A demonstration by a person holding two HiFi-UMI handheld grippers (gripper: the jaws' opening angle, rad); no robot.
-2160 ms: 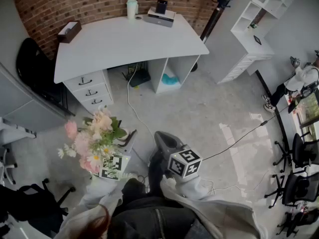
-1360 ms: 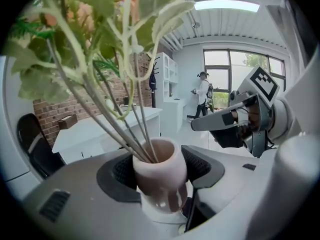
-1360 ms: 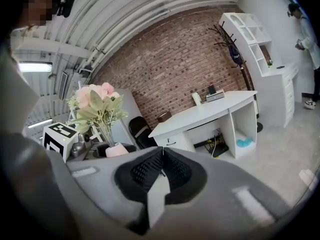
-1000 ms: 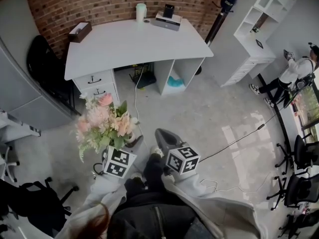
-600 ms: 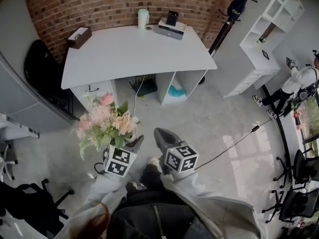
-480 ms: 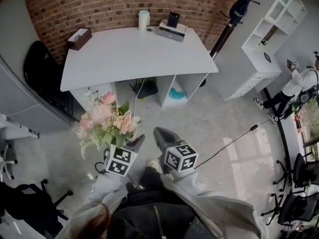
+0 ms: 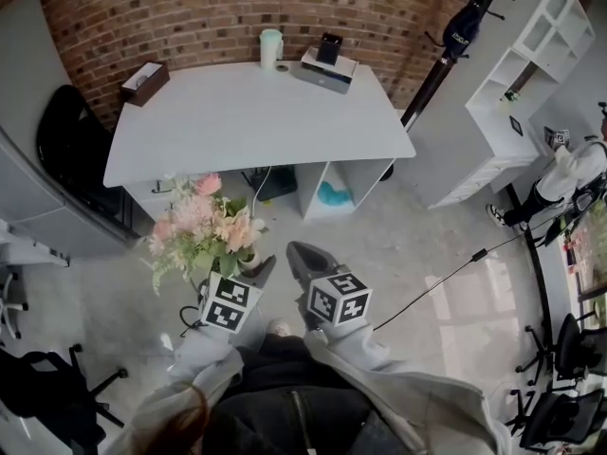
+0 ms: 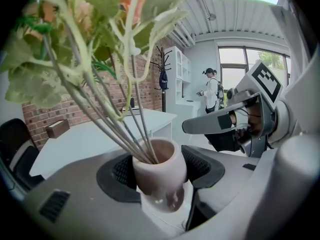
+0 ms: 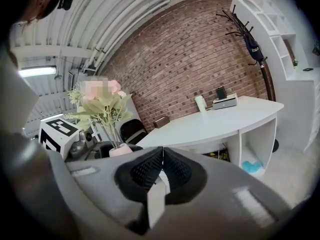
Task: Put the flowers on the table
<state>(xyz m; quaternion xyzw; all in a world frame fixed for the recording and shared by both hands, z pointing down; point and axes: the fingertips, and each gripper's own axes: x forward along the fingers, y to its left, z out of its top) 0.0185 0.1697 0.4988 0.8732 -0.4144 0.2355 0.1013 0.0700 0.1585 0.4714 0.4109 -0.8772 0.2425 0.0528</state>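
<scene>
A bunch of pink and cream flowers point(image 7: 201, 227) with green leaves stands in a small pale pink vase point(image 8: 159, 173). My left gripper point(image 7: 248, 269) is shut on the vase, its black pads point(image 8: 116, 172) pressing both sides; the stems point(image 8: 125, 129) rise up past the camera. The flowers point(image 9: 100, 101) also show at the left of the right gripper view. My right gripper point(image 7: 302, 258) hovers beside the left one, shut with nothing in it. Both are held over the floor in front of the white table point(image 7: 247, 112), which stands against the brick wall.
On the table's back edge stand a brown box point(image 7: 143, 70), a pale green cup point(image 7: 271, 47) and a device on a grey slab point(image 7: 327, 63). A black chair point(image 7: 62, 150) is at left, white shelves point(image 7: 531, 74) and a coat stand point(image 7: 453, 41) at right. A cable point(image 7: 455, 268) crosses the floor.
The table has come closer in the head view as I walk toward it. The flowers were lifted from low at my left to upright in front of me. The grip is unchanged.
</scene>
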